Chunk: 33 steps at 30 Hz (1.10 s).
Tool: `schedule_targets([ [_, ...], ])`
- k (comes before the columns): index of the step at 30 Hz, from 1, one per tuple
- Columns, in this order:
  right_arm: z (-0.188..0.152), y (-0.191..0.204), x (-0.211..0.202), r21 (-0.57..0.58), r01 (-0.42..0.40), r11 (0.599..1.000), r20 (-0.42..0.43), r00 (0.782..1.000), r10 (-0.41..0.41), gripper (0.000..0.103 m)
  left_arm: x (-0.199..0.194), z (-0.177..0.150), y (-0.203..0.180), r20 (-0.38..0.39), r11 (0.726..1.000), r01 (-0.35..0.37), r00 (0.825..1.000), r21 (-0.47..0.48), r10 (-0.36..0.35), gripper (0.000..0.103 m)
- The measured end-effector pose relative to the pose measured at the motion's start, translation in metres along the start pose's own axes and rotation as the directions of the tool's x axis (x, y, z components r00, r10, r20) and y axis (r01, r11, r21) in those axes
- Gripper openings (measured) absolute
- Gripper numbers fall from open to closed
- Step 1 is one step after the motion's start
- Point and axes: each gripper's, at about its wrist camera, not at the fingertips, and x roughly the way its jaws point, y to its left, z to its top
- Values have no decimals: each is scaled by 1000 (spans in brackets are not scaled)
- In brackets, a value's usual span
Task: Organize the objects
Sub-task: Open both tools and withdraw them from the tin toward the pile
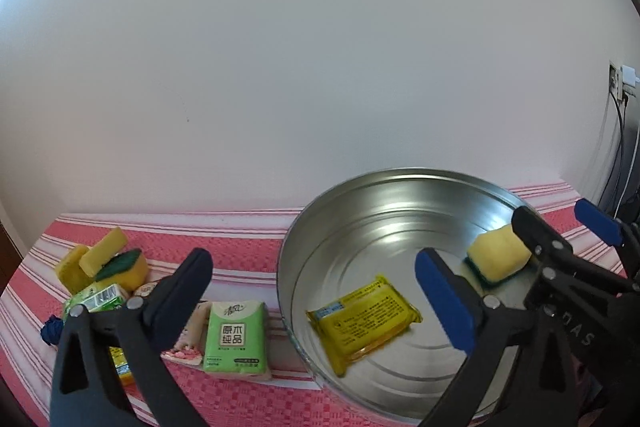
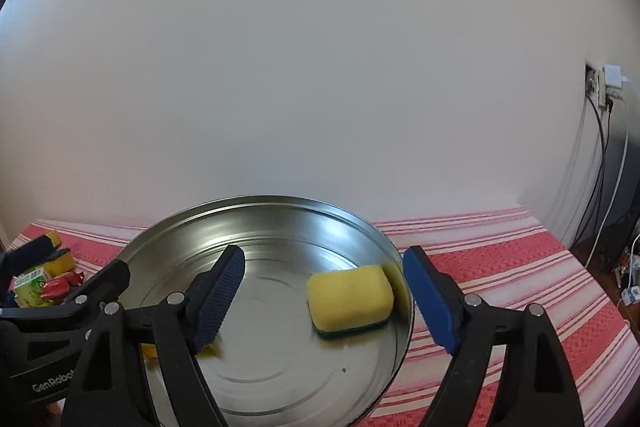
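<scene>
A round metal pan [image 1: 288,239] [image 2: 160,231] stands on the pink striped cloth. Inside it lie a yellow printed packet [image 1: 364,315] and a yellow sponge with a green underside [image 1: 498,255] [image 2: 350,297]. My left gripper [image 1: 316,287] hangs open over the pan's left half, its blue-padded fingers wide apart and clear of the packet. My right gripper [image 2: 324,275] is open around the sponge; neither pad touches it. In the right wrist view only a corner of the packet [image 2: 212,349] shows, under my left finger.
Left of the pan sit a heap of yellow-green sponges [image 1: 104,263], a green tissue pack [image 1: 236,335], several small packets and a dark blue object [image 1: 50,331]. A white wall runs behind the table. A socket with cables [image 2: 600,83] is at the right.
</scene>
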Motion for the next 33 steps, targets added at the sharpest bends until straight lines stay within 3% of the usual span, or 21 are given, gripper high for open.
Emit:
schedule_targets([
  [13,0,-9,6,66,54,996,10,998,-54,83,-5,-4,7,-21,1000,-9,1000,-17,9,103],
  [23,-3,-5,-6,114,-41,993,69,997,33,83,-15,-15,30,-13,998,-58,998,-36,58,103],
  [33,-15,3,-9,113,-5,994,131,991,-10,83,-27,-31,65,34,993,-115,993,-33,116,103],
])
